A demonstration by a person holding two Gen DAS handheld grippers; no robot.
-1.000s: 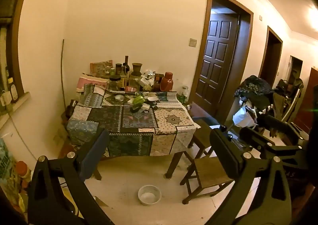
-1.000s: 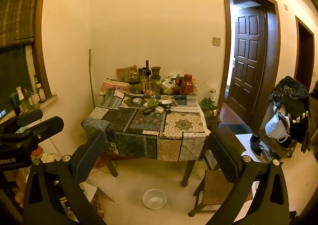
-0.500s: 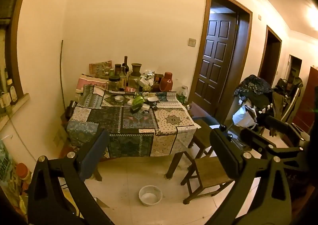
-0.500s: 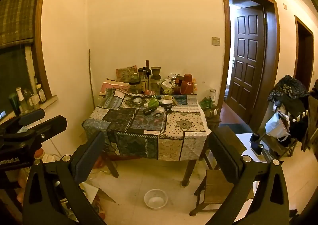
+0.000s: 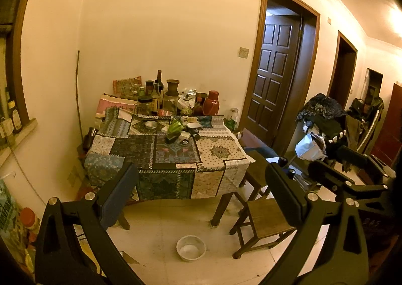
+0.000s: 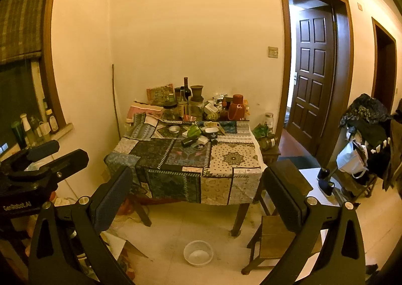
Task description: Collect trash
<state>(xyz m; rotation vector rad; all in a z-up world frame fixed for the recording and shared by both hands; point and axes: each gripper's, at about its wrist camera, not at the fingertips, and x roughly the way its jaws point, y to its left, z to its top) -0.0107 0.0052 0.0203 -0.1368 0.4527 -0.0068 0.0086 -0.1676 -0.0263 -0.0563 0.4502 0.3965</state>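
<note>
A table with a patchwork cloth (image 5: 216, 156) (image 6: 233, 159) stands against the far wall. Small litter lies at its middle: a green crumpled wrapper (image 5: 176, 127) (image 6: 193, 131), a dark flat item (image 5: 172, 138) (image 6: 188, 142) and a small white tub (image 5: 194, 127) (image 6: 211, 132). My left gripper (image 5: 201, 187) is open and empty, well short of the table. My right gripper (image 6: 198, 187) is open and empty too, also far from the table. The right gripper shows at the right edge of the left wrist view (image 5: 351, 174), and the left gripper at the left edge of the right wrist view (image 6: 42, 159).
Bottles, jars and a red flask (image 5: 210, 104) crowd the table's back. A white bowl (image 5: 191, 248) (image 6: 198, 253) sits on the floor in front. A wooden stool (image 5: 266, 222) stands by the right table leg. A loaded clothes rack (image 5: 324, 129) stands right. A dark door (image 5: 273, 76) is open.
Both views have shifted very slightly closer to the table. Both grippers stay open and empty.
</note>
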